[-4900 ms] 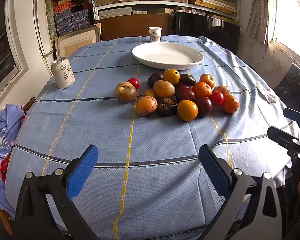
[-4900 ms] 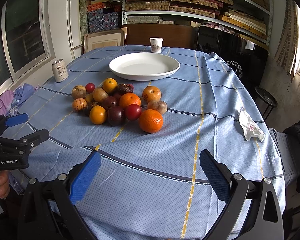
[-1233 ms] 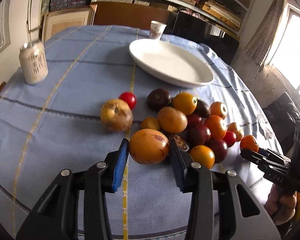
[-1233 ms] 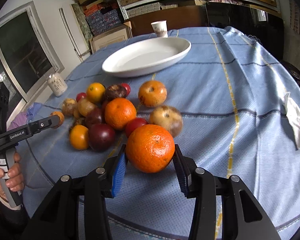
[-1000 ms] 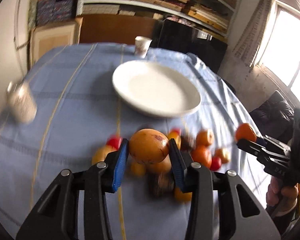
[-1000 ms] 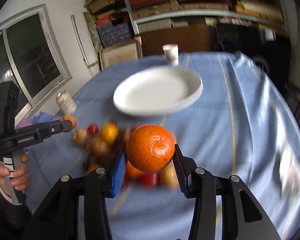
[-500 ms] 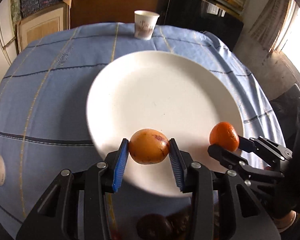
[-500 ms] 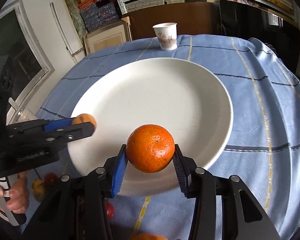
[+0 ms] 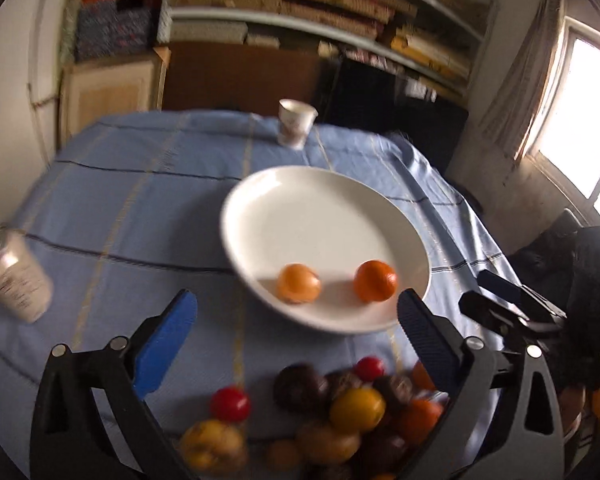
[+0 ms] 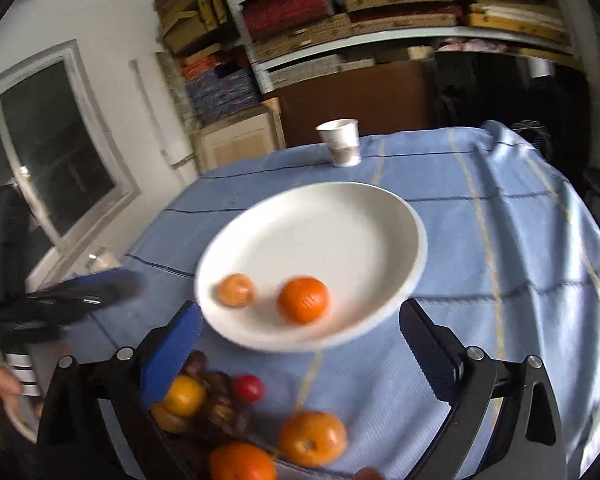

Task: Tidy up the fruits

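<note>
With both fruits dropped lower centre on the round white plate (image 9: 324,216), the left gripper (image 9: 296,332) and right gripper (image 10: 300,340) are opening, empty, probably retreating toward the blurred fruit pile (image 9: 340,416).

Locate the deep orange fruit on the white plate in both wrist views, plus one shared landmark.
Left wrist view: the deep orange fruit lies on the near right part of the white plate, right of the paler fruit.
Right wrist view: the same fruit sits near the plate's front edge, about mid-frame, again right of the paler one.
Shared landmark: the paper cup standing on the tablecloth beyond the plate.
</note>
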Available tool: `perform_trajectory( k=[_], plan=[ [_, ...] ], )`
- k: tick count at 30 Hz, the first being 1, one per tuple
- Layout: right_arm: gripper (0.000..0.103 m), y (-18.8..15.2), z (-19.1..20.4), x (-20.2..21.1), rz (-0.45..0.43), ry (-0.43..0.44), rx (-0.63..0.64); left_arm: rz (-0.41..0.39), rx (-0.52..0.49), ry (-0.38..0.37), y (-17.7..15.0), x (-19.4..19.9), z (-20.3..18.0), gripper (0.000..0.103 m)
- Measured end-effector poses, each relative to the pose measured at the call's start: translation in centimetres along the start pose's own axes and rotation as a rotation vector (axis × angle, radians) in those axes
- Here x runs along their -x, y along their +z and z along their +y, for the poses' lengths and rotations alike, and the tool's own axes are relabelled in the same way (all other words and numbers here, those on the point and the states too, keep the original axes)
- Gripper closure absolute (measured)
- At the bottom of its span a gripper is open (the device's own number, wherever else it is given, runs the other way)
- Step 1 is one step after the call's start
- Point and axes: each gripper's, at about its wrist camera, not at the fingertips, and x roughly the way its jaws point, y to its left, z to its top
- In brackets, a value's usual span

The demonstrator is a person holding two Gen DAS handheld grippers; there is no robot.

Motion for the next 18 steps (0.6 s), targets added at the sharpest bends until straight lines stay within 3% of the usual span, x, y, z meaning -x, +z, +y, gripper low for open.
perform_trajectory(
  k=[3,6,9,12,18],
  plan=[
    [0.003,-1.4,0.4,0.4,0.047,-0.029,0.084,-0.02,0.011,0.032,-1.8,1.2,1.1,0.004],
    [0.003,-2.6,1.2,1.5,0.029,-0.139,0.142,-0.007,0.056,0.049,-3.6,2.3,2.9,0.004],
    [0.004,-3.7,0.6,1.1,0.088,-0.113,0.13,-0.014,0.115,0.076,-4.5,2.9,4.8,0.004],
    [0.015,-4.6,0.5,0.5,0.14,-0.095,0.117,-0.02,0.147,0.092,-5.3,3.5,6.1,0.004],
    [0.026,-5.5,1.4,0.6,0.162,-0.099,0.162,0.013,0.149,0.088,-6.4,3.7,6.6,0.004]
  ],
)
